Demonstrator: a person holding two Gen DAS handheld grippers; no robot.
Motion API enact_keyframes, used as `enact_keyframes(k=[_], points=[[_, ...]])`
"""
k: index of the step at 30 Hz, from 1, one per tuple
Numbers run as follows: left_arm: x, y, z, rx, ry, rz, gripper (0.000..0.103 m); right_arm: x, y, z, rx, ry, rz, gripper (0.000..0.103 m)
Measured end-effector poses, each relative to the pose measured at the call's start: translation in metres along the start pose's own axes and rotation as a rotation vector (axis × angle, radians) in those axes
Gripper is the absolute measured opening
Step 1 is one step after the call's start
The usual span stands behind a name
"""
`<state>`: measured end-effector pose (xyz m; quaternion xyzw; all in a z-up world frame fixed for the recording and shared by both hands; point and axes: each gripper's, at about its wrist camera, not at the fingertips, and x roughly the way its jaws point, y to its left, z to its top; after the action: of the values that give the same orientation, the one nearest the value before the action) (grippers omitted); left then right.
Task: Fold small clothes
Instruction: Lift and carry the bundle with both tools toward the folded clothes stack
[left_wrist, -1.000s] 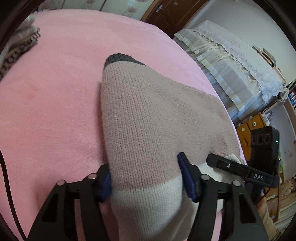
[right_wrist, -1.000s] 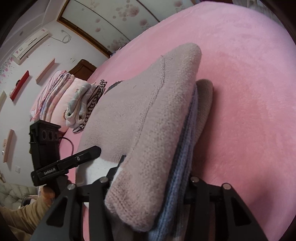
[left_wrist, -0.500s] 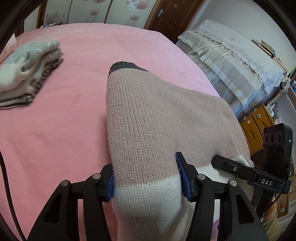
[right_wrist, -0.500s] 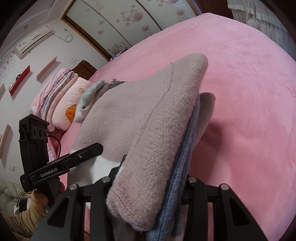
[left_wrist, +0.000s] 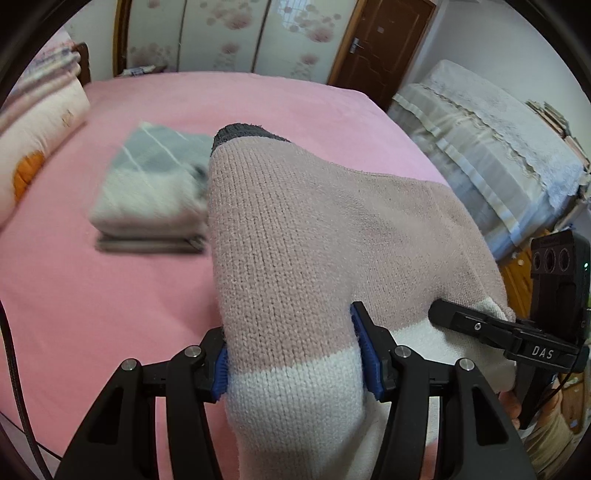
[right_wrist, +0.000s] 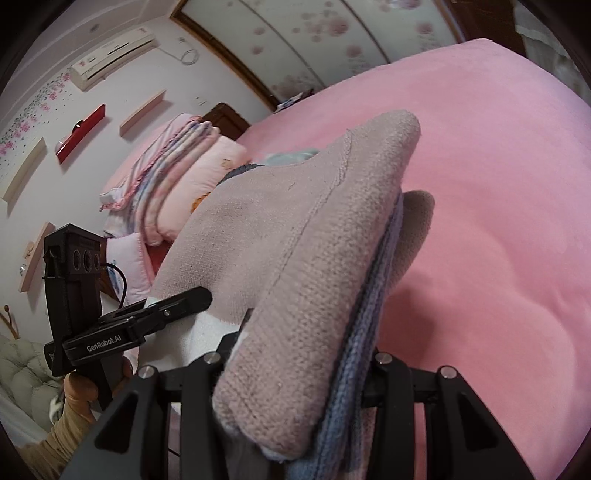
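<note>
Claws grip opposite ends: left claw (left_wrist: 293, 350) and right claw (right_wrist: 295, 363) each clench the folded knit garment (left_wrist: 332, 236), supporting it flat above the bed (left_wrist: 92, 295) for stacking.

I count two grippers: the left gripper (left_wrist: 291, 350) and the right gripper (right_wrist: 295, 365).

One folded knit sweater (left_wrist: 314, 240), dusty pink with a white band and a dark grey edge, is clamped in both.

One stack of folded clothes (left_wrist: 151, 192) lies on the bed; I make out at least two layers, though blur keeps me from counting further.

One pink bed cover (left_wrist: 92, 302).

One pillow (left_wrist: 33, 147) with an orange patch, and one pile of striped bedding (right_wrist: 173, 162) on it.

One brown door (left_wrist: 376, 44).

One air conditioner (right_wrist: 114, 55).

One red wall shelf (right_wrist: 79, 133).
</note>
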<state>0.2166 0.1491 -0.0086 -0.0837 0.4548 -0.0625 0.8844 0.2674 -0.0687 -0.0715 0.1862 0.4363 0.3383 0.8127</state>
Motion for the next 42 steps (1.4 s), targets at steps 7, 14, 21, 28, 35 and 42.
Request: enact_keyframes(k=[7, 14, 21, 28, 35, 42], points=[[-0.021, 0.076, 0.092, 0.032, -0.049, 0.032, 0.055, 0.058, 0.06, 0.082, -0.017, -0.042, 0.027, 0.041], [0.008, 0.157, 0.191, 0.035, -0.091, 0.056, 0.055, 0.137, 0.095, 0.172, -0.004, -0.118, 0.018, 0.041], [0.083, 0.227, 0.235, -0.019, -0.056, 0.057, 0.056, 0.228, 0.08, 0.218, 0.044, -0.13, 0.006, 0.041], [0.165, 0.271, 0.221, -0.081, 0.007, 0.027, 0.056, 0.297, 0.043, 0.215, 0.096, -0.072, -0.038, 0.041], [0.2, 0.297, 0.202, -0.119, -0.015, -0.024, 0.082, 0.322, 0.009, 0.191, 0.158, -0.067, -0.037, 0.043], [0.22, 0.319, 0.181, -0.171, -0.076, -0.052, 0.103, 0.328, -0.002, 0.176, 0.11, -0.094, -0.02, 0.047]])
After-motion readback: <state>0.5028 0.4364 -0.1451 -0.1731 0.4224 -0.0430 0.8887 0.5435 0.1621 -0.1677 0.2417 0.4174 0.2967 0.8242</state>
